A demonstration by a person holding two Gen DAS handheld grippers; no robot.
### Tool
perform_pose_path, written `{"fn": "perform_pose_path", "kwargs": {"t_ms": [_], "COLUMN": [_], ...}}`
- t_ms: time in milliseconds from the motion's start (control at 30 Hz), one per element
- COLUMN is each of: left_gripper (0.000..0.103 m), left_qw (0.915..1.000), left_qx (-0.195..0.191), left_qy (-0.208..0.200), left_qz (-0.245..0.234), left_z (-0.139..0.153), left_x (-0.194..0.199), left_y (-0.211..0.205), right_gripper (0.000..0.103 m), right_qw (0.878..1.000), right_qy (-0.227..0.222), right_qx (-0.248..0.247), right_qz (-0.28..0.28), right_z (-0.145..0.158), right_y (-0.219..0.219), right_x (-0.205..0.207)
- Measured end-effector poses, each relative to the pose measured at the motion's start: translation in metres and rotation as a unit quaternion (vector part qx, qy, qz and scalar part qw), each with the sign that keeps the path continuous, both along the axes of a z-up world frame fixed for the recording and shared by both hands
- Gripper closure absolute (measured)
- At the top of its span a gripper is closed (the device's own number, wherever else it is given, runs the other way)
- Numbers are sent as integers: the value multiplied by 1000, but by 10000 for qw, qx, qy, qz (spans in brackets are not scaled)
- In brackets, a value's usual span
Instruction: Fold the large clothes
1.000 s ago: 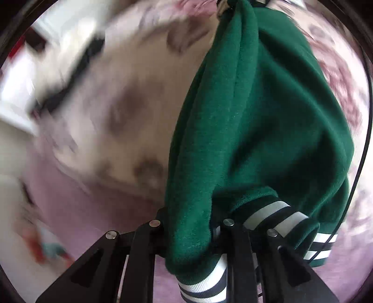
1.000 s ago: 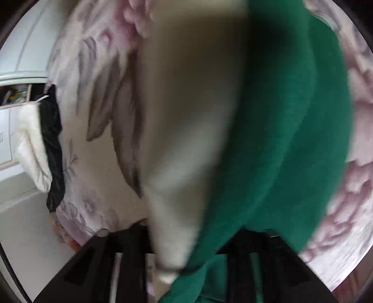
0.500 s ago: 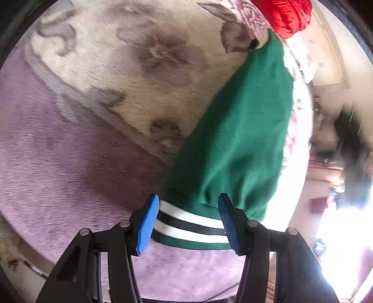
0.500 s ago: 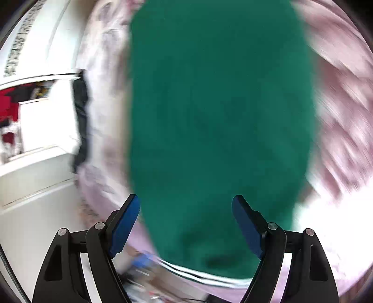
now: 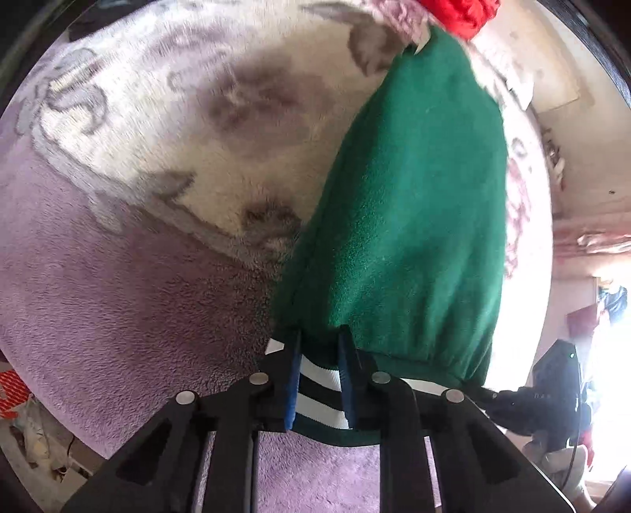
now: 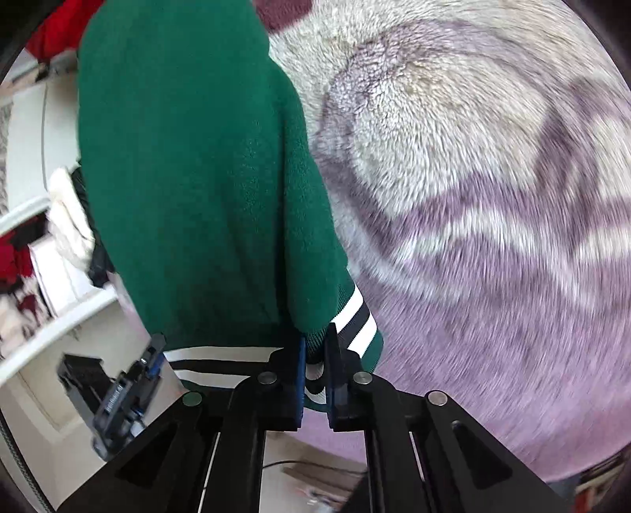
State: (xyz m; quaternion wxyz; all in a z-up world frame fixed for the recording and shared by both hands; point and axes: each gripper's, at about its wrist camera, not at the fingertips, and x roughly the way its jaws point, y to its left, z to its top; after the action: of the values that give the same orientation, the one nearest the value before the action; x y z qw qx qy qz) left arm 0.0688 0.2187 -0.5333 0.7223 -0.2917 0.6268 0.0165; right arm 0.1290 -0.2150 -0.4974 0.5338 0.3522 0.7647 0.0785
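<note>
A green fleece garment with a white-and-black striped hem lies lengthwise on a plush lilac-and-cream floral blanket. My left gripper is shut on the striped hem at its left corner. In the right wrist view the same garment stretches away, and my right gripper is shut on the striped hem near its right corner. The other gripper shows at the lower left of that view, holding the same hem.
A red garment lies at the far end of the blanket. White shelving with clothes stands to the left in the right wrist view. The blanket's near edge drops to a cluttered floor.
A second ago both grippers held the bunched garment in the air. Half a second ago both were open over the laid-out garment. Now both have closed on the striped hem.
</note>
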Motion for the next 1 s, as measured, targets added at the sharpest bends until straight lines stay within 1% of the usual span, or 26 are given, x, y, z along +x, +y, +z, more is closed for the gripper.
{"fn": "perform_pose_path", "kwargs": {"t_ms": [33, 100, 133, 167, 200, 233, 267, 300, 333, 367, 400, 433, 467, 500, 600, 667, 700, 733, 767, 800, 833, 867, 900, 933, 967, 1000], "left_gripper": [88, 88, 88, 87, 87, 87, 87, 82, 82, 80, 73, 65, 47, 44, 44, 44, 44, 44, 44, 43, 42, 42, 46, 60, 79, 86], "left_qw": [10000, 9995, 9989, 9982, 9974, 9969, 9966, 9967, 9971, 9970, 9967, 9967, 9973, 9975, 9949, 9901, 9888, 9875, 9865, 9879, 9894, 9909, 9924, 9929, 9930, 9929], "left_qx": [22, 156, 188, 207, 207, 160, 73, -4, -215, -511, -666, -754, -702, -694, -1002, -1400, -1489, -1578, -1633, -1534, -1431, -1314, -1146, -1049, -1006, -1019], "left_qy": [27, 239, 403, 524, 663, 733, 768, 747, 641, 468, 362, 215, 145, 82, 21, -58, -50, -35, 36, 40, -44, -130, -253, -327, -374, -420], "left_qz": [-38, -135, -179, -196, -205, -225, -274, -314, -354, -340, -307, -209, -127, -56, 96, 79, 39, -33, -153, -215, -248, -276, -373, -447, -489, -439], "left_z": [0, -14, -31, -44, -56, -58, -53, -48, -40, -31, -27, -23, -25, -29, -53, -67, -72, -77, -86, -90, -85, -81, -71, -66, -60, -55], "left_x": [-1, 2, 7, 11, 15, 18, 20, 20, 20, 15, 13, 9, 7, 7, 19, 33, 48, 54, 63, 70, 74, 76, 76, 74, 71, 72], "left_y": [1, 7, 6, 7, 8, 8, 9, 9, 12, 19, 24, 34, 40, 46, 53, 49, 41, 37, 27, 24, 20, 17, 13, 12, 11, 5], "right_gripper": [96, 96, 96, 96, 95, 94, 90, 83, 78, 61, 31, 13, 13, 13, 13, 10, 2, 0, 0, 2, 21, 47, 79, 80, 85, 87], "right_qw": [10000, 10000, 9999, 9997, 9992, 9985, 9977, 9967, 9959, 9956, 9955, 9956, 9960, 9962, 9924, 9881, 9868, 9854, 9838, 9824, 9798, 9766, 9779, 9782, 9792, 9806], "right_qy": [-42, 3, 76, 189, 332, 415, 417, 373, 260, 85, -150, -293, -447, -513, -514, -581, -645, -697, -715, -720, -750, -797, -722, -648, -632, -630], "right_qx": [13, -14, -60, -49, 37, 108, 123, 192, 281, 350, 394, 401, 420, 523, 1098, 1386, 1447, 1531, 1640, 1723, 1851, 1983, 1941, 1933, 1870, 1780], "right_qz": [-15, 87, 135, 156, 215, 327, 516, 696, 819, 864, 852, 799, 645, 474, 234, 318, 339, 277, 114, 23, -72, -235, -280, -390, -477, -532], "right_z": [4, 1, -9, -24, -35, -42, -42, -37, -29, -22, -15, -13, -14, -19, -45, -59, -61, -62, -62, -62, -60, -61, -63, -68, -70, -68], "right_y": [1, 3, 3, 21, 25, 30, 33, 35, 35, 32, 26, 24, 17, 13, 20, 42, 51, 59, 66, 73, 69, 78, 83, 88, 93, 98], "right_x": [-3, -6, -7, -2, 0, 3, 8, 12, 14, 17, 19, 19, 20, 21, 29, 37, 40, 42, 44, 47, 48, 45, 46, 44, 41, 37]}}
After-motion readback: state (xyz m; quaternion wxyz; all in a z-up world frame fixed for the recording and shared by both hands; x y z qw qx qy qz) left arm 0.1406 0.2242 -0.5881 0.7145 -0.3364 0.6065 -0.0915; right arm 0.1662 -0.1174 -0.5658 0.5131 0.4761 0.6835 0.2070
